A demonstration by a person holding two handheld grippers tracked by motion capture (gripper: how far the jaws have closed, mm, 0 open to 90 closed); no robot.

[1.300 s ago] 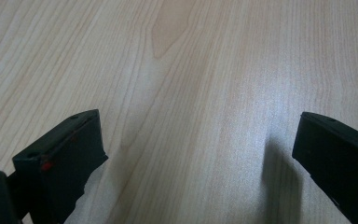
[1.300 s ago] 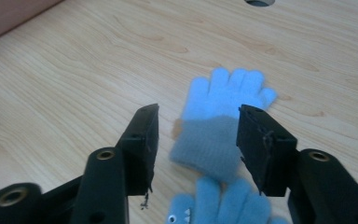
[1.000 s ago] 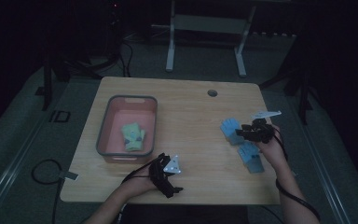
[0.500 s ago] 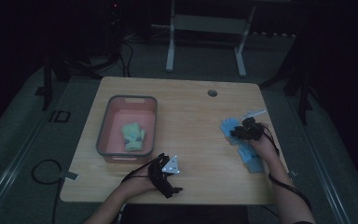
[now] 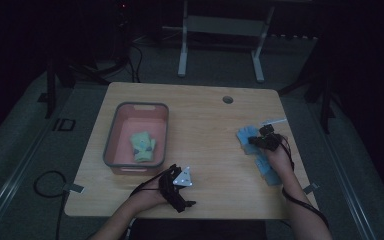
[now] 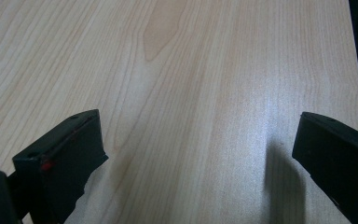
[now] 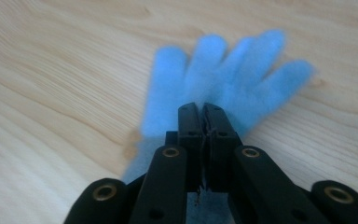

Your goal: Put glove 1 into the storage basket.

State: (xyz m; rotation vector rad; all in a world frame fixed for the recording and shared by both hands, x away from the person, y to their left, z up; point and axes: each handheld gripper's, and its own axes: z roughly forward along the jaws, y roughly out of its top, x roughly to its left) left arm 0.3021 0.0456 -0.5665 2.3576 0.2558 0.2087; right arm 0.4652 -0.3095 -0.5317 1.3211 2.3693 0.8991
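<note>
A blue glove (image 7: 228, 74) lies flat on the wooden table (image 5: 200, 125), fingers spread away from the camera. My right gripper (image 7: 204, 112) has just been closing and is now shut, its jaws pinching the glove's palm. From above, that gripper (image 5: 254, 141) sits at the right side on the blue glove (image 5: 246, 134), with a second blue glove (image 5: 268, 169) under the person's wrist. My left gripper (image 5: 182, 200) rests near the front edge; its jaws (image 6: 200, 154) stand wide open over bare wood.
A pink basin with a grey rim (image 5: 111, 145) stands at the left and holds a green glove (image 5: 142, 146). A round cable hole (image 5: 227, 99) is near the far edge. A desk frame (image 5: 220, 30) stands on the floor beyond the table.
My right gripper has come down and left onto the blue glove and its jaws have closed. The left hand has stayed where it was.
</note>
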